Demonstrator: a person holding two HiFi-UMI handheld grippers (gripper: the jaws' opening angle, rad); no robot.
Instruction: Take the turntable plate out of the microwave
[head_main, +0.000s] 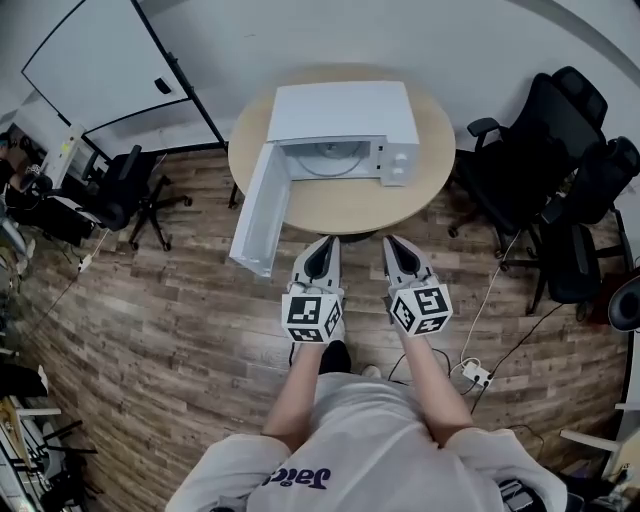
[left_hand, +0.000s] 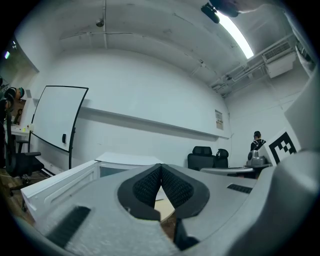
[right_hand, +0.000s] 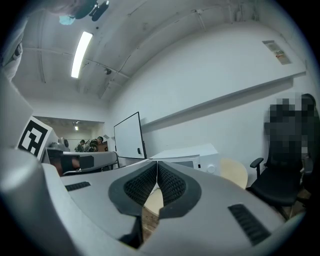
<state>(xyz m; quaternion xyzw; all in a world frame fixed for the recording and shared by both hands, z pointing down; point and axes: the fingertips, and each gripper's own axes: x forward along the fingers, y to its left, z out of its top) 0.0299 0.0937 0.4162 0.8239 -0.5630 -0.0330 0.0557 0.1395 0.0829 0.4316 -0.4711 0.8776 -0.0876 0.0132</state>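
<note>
Jaws together on left gripper (head_main: 327, 243) and right gripper (head_main: 391, 243).
</note>
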